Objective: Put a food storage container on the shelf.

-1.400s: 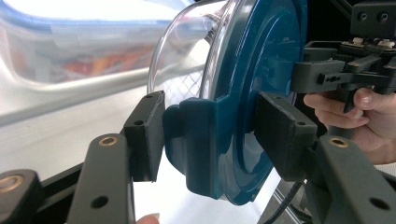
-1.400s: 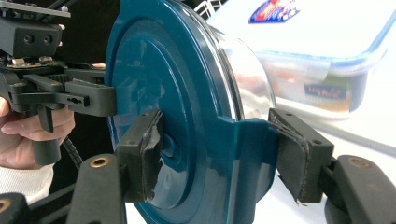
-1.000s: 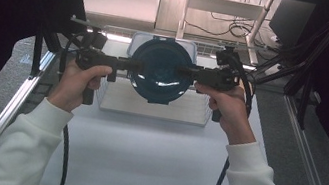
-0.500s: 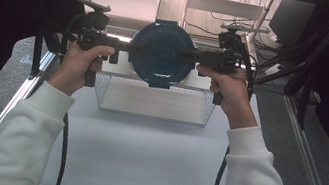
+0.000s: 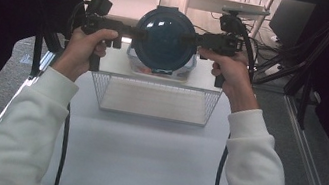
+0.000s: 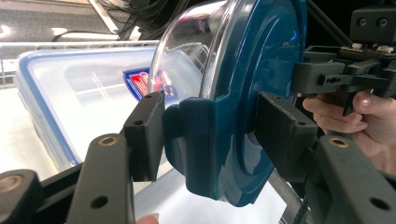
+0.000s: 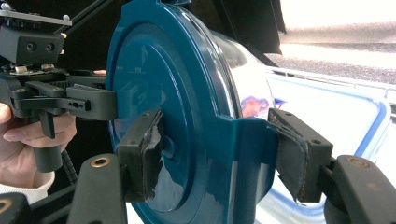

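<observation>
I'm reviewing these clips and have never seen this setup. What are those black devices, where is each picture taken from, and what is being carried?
A person holds hand-held tongs, one in each hand. The high view looks down from above: the left tongs and right tongs grip opposite side tabs of a round container with a blue lid, held in the air. Below it on the white table stands a wire basket, and behind that a rectangular box with a blue-edged lid. The other two pictures come from cameras riding on each pair of tongs, looking along the black jaws: there the jaws sit on either side of the lid's tabs.
</observation>
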{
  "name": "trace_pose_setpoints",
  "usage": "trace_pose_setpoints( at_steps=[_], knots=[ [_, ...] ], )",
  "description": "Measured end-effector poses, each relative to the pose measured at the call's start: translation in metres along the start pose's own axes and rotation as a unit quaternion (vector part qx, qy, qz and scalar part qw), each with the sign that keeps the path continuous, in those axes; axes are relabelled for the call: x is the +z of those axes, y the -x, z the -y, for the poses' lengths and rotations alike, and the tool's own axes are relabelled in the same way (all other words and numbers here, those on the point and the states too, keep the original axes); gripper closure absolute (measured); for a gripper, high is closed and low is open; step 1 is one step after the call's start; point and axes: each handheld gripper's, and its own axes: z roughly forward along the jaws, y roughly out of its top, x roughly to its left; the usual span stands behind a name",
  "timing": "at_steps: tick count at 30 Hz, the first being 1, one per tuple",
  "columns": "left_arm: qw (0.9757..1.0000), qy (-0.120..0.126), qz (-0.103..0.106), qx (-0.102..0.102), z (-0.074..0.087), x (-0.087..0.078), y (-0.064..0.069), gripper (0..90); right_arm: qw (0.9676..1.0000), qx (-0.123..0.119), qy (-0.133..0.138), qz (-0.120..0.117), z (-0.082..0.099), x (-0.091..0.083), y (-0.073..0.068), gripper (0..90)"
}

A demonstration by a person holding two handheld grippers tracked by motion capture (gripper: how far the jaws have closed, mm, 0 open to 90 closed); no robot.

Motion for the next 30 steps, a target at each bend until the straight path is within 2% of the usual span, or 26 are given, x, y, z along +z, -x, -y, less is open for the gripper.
trace_pose_setpoints(
  at_steps=[9, 12, 14, 16, 20, 24, 26, 30],
  knots=[
    [0.9995, -0.013, -0.009, -0.026, -0.016, 0.013, -0.021, 43.8, 0.9995, 0.031, -0.007, -0.006, -0.012, 0.020, 0.021, 37.6],
    [0.9992, -0.012, -0.005, -0.037, -0.020, 0.017, -0.027, 43.7, 0.9991, 0.041, -0.005, -0.005, -0.013, 0.025, 0.027, 37.7],
    [0.9991, -0.010, -0.003, -0.040, -0.021, 0.019, -0.030, 43.7, 0.9987, 0.051, -0.004, -0.005, -0.015, 0.027, 0.031, 37.6],
    [0.9987, -0.012, -0.003, -0.049, -0.022, 0.023, -0.032, 43.0, 0.9975, 0.071, -0.002, -0.006, -0.016, 0.028, 0.035, 37.4],
    [0.9967, -0.020, 0.014, -0.078, -0.022, 0.036, -0.043, 39.7, 0.9923, 0.123, 0.008, -0.003, -0.016, 0.033, 0.049, 36.9],
    [0.9942, -0.017, 0.029, -0.102, -0.023, 0.041, -0.053, 39.3, 0.9868, 0.161, 0.015, -0.008, -0.013, 0.038, 0.061, 36.7],
    [0.9926, -0.016, 0.037, -0.115, -0.022, 0.043, -0.058, 38.5, 0.9856, 0.168, 0.015, -0.005, -0.013, 0.041, 0.064, 36.6],
    [0.9910, -0.006, 0.041, -0.127, -0.020, 0.045, -0.062, 38.0, 0.9811, 0.193, 0.017, -0.006, -0.012, 0.045, 0.068, 36.5]
  ],
)
